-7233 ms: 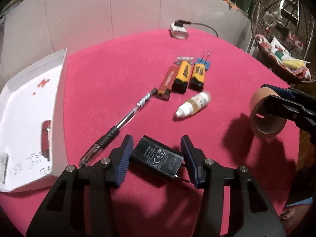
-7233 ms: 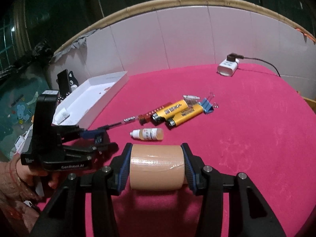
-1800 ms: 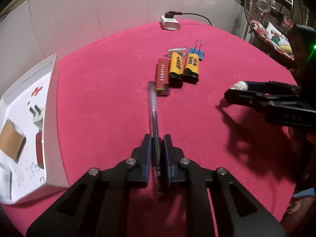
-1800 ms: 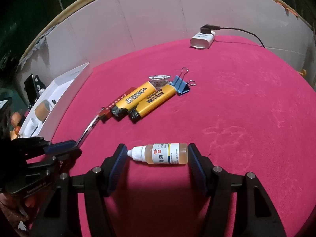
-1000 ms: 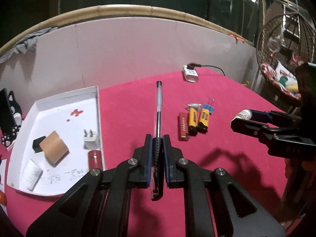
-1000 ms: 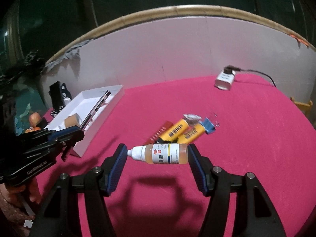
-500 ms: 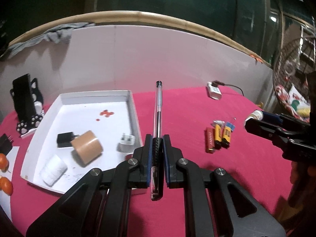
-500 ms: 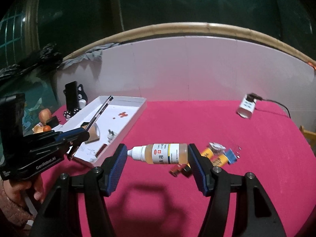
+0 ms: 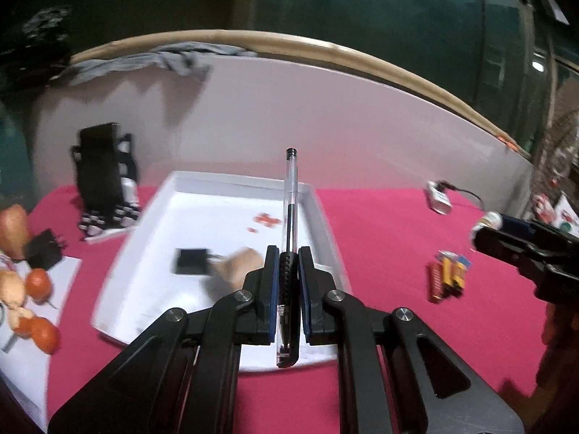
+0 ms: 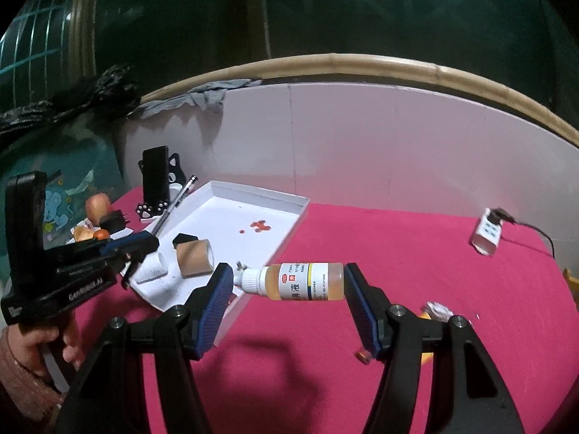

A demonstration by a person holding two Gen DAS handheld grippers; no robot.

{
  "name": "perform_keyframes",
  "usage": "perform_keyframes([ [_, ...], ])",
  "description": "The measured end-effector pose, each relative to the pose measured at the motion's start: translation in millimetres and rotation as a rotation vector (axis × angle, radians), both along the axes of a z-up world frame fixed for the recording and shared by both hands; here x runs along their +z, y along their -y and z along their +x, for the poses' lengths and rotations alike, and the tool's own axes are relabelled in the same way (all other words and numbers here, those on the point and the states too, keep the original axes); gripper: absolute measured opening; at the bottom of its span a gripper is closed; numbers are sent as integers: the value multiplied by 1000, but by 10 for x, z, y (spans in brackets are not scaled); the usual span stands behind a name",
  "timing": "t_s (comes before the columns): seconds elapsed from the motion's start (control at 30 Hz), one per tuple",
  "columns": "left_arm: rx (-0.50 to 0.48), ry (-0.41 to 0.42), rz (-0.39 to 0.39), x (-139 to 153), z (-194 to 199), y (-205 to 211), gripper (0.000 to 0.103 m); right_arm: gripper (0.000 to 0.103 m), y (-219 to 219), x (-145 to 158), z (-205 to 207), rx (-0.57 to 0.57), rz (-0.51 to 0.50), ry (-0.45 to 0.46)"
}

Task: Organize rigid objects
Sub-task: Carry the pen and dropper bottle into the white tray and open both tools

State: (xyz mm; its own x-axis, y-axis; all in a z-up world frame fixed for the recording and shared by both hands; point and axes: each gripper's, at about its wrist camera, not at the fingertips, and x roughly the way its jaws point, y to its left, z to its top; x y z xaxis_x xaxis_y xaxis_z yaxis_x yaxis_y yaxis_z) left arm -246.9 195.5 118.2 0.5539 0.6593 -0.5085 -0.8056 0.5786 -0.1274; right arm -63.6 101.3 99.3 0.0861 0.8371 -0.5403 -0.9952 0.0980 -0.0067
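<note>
My left gripper (image 9: 288, 264) is shut on a clear pen (image 9: 290, 195) that points forward, held above the near edge of the white tray (image 9: 325, 224). My right gripper (image 10: 287, 282) is shut on a small dropper bottle (image 10: 300, 281) held sideways in the air, just right of the tray (image 10: 293, 224). The tray holds a tape roll (image 10: 193, 256), a black charger (image 9: 191, 261) and a white roll (image 10: 153, 271). The left gripper with the pen (image 10: 173, 202) shows at the left of the right wrist view.
Lighters and a binder clip (image 9: 447, 276) lie on the red table at the right. A white power adapter with a cable (image 10: 486, 233) sits at the back. A black phone stand (image 10: 155, 181) and fruit (image 9: 36, 282) are left of the tray. A white wall bounds the table.
Both grippers have swung left toward the tray, the pen and the bottle held in them. The tray is now nearer and more central in both views.
</note>
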Motion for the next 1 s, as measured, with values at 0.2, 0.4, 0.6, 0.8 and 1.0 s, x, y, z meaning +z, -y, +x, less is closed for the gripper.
perform_keyframes([
  [0.2,120,23,-40,31,-403,-484,9,63,-253,78,-177,46,4,32],
  [0.4,139,-5,-54,26,-448,-749,9,63,-569,97,-347,82,-7,30],
  [0.6,128,-27,-155,-166,-221,-1150,9,63,-1048,-112,-484,80,-68,-9],
  [0.8,156,-94,-163,-368,-6,-1263,9,63,-1511,-434,-441,32,-145,-73],
  [1.0,173,-119,-162,-475,29,-1271,9,63,-1748,-720,-499,18,-202,-70],
])
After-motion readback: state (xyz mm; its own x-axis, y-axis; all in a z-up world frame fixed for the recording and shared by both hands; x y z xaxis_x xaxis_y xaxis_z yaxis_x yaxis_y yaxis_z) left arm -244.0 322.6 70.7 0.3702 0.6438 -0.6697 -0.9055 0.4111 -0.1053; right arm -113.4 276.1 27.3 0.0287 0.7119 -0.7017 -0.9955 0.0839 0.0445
